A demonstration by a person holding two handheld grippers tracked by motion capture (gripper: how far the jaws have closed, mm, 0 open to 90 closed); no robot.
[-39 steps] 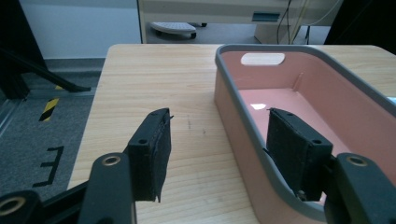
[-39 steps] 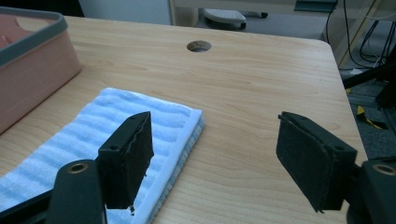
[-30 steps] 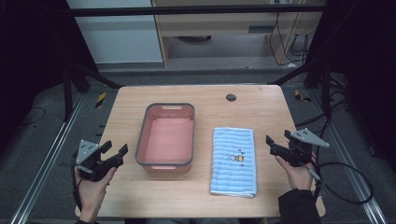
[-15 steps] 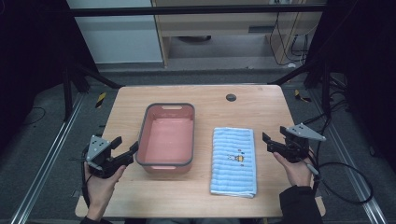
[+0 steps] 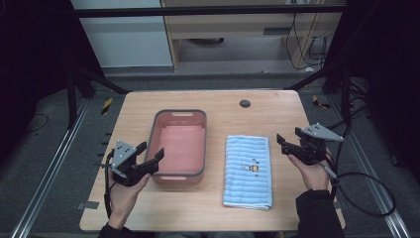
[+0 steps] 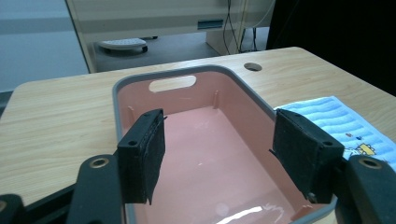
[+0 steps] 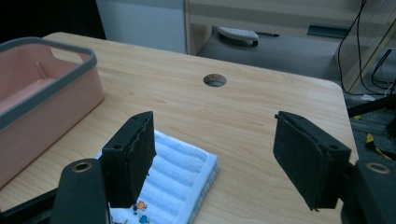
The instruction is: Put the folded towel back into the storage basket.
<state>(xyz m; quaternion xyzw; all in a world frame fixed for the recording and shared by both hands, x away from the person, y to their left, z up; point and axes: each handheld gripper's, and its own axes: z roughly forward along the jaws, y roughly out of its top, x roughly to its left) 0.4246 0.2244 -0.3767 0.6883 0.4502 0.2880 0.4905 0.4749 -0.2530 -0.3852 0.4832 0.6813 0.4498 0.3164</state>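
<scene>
Our left gripper (image 5: 148,157) hovers with jaws wide and empty, straddling the near end of the pink basin (image 5: 179,144); its near rim lies just under our pads. The basin looks light, stiff and smooth, so we judge the grey rim the best hold. Our right gripper (image 5: 286,144), jaws easing inward yet wide and empty, sits just beside the soft blue towel (image 5: 247,171).

A: From overhead on your side, you look forward and down across the whole tabletop (image 5: 257,106).

B: Your gripper views sit low and close; both share the pink tub (image 6: 196,154) and blue towel (image 7: 180,179).
</scene>
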